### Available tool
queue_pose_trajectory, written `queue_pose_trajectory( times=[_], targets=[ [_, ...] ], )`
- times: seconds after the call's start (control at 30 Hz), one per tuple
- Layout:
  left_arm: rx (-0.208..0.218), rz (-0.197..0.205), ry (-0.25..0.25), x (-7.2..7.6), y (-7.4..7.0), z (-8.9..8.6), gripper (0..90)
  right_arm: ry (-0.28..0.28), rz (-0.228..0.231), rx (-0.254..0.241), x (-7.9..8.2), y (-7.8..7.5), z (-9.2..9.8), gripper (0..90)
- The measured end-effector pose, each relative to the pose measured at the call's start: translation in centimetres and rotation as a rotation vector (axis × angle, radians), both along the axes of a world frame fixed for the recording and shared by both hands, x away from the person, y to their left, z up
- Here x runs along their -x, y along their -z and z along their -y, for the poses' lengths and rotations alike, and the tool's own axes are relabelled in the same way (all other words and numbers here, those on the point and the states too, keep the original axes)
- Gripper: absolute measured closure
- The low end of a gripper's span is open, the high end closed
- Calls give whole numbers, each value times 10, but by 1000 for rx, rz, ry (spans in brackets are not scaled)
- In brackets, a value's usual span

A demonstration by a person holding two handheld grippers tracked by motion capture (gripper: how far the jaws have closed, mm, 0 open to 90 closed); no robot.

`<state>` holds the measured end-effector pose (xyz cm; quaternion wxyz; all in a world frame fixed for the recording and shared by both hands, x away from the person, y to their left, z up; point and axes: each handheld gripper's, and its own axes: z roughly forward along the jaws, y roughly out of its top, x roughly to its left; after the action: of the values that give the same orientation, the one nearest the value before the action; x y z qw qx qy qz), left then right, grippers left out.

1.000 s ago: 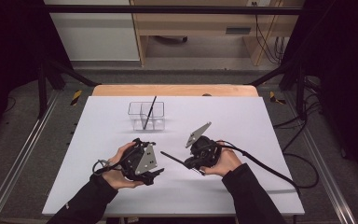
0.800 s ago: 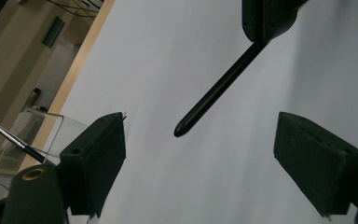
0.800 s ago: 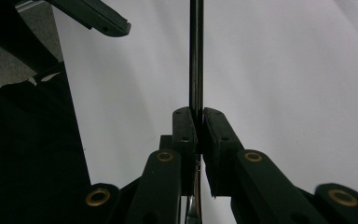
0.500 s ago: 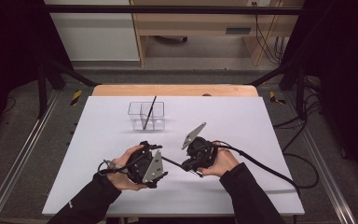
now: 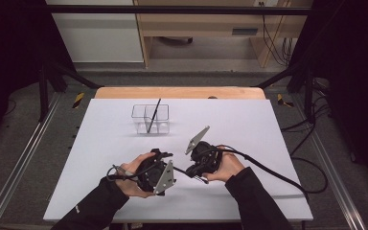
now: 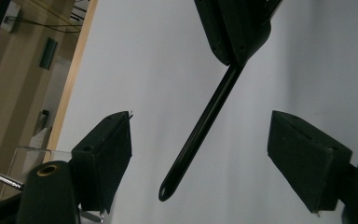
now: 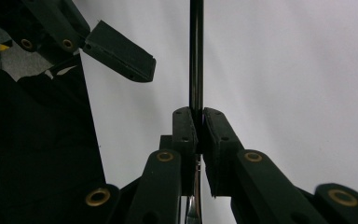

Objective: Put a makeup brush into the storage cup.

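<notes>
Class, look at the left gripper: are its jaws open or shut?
Open. In the left gripper view the jaws of the left gripper stand wide apart, just closing slightly, the black rod between them untouched.

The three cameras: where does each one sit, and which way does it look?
High view: above the person's side, looking forward and down on the white table; both forearms, the left gripper and right gripper show.
Left gripper view: on the left gripper, looking along its open jaws, which have just been closing, at the black rod between them, untouched.
Right gripper view: on the right gripper, looking along its jaws shut on the rod; a dark sleeve shows.
Both gripper views share the rod and the other gripper.
</notes>
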<state>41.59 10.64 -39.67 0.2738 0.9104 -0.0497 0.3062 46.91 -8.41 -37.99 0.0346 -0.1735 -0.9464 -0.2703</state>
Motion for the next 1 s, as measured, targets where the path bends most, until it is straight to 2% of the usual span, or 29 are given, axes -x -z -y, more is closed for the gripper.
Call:
queue_pose_trajectory(
  times=[0.33,1.0],
  targets=[
    [-59,49,42,4,7,9,282,-10,-21,10,1,2,-2,844],
    [-211,153,121,13,18,20,625,-36,-65,43,2,6,-5,844]
  ],
)
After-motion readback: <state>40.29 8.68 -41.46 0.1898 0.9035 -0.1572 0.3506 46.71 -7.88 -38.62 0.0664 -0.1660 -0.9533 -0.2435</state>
